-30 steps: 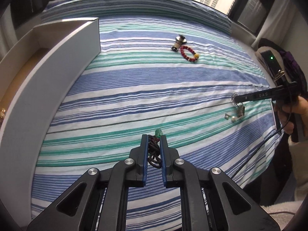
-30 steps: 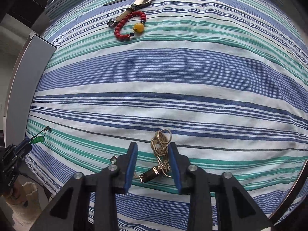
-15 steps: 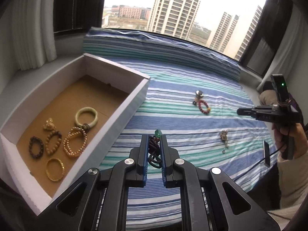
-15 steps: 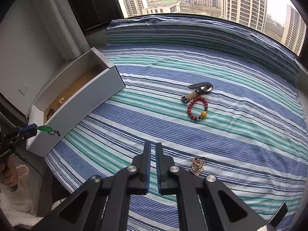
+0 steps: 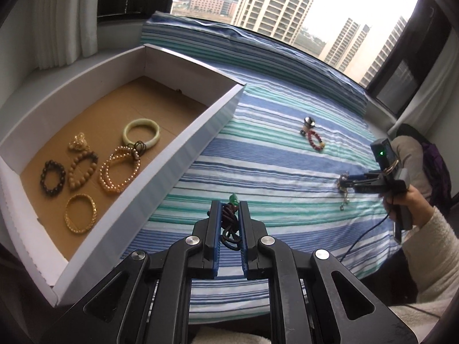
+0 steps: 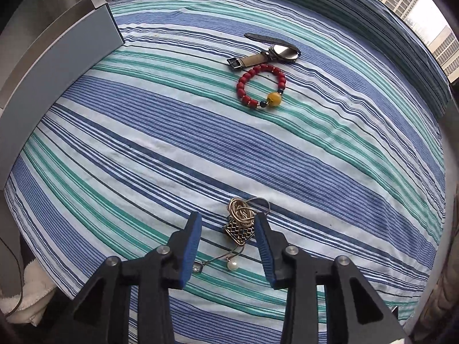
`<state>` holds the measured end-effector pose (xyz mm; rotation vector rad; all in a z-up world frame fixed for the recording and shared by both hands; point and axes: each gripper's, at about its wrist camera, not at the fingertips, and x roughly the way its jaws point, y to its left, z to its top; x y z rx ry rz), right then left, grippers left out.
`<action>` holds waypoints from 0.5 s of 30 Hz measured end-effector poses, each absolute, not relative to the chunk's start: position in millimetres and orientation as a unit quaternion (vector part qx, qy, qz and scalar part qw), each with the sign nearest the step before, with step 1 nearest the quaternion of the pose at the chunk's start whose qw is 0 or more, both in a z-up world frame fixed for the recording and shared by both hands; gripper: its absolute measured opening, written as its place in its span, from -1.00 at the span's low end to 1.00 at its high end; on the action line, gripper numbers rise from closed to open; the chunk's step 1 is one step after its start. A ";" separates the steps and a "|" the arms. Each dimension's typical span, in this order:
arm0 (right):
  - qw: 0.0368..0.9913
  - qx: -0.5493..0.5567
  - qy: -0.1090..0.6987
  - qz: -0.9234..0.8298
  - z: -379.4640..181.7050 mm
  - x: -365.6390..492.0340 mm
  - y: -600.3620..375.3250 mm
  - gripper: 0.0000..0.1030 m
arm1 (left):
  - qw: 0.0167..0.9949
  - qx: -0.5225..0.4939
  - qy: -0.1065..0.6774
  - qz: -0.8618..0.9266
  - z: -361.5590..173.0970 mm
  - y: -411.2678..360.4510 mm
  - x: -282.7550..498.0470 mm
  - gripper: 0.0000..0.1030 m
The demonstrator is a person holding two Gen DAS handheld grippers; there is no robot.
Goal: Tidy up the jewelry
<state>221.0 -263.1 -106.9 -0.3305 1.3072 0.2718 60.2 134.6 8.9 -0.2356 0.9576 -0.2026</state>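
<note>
Jewelry: dark cord necklace (image 5: 229, 223) with green bead pinched in left gripper (image 5: 229, 215), lower loops half hidden between its fingers, gold chain tangle (image 6: 240, 220) with pearl on striped bedspread (image 6: 200, 132) between spread fingers of right gripper (image 6: 228, 229)

High-rise apartment bedroom.
Striped bedsheet (image 5: 287, 154) spread below a wide window (image 5: 287, 8); tower blocks (image 5: 275, 0) outside at far side; white curtain (image 5: 68, 17) hanging at left.
</note>
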 end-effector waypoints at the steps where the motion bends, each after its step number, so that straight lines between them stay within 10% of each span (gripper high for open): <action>1: 0.779 -0.153 0.595 0.123 -111.2 220.5 -264.7 -0.25 | 0.875 -0.114 0.461 -0.099 7.8 132.9 61.1 -0.82; 6: 0.803 -0.111 0.578 0.095 -119.1 227.3 -284.5 -0.77 | 0.871 -0.107 0.468 -0.105 2.7 125.4 62.4 -0.82; 15: 0.844 -0.058 0.507 0.167 -36.4 205.9 -258.3 -0.82 | 0.874 -0.140 0.450 -0.120 33.4 147.4 65.9 -0.82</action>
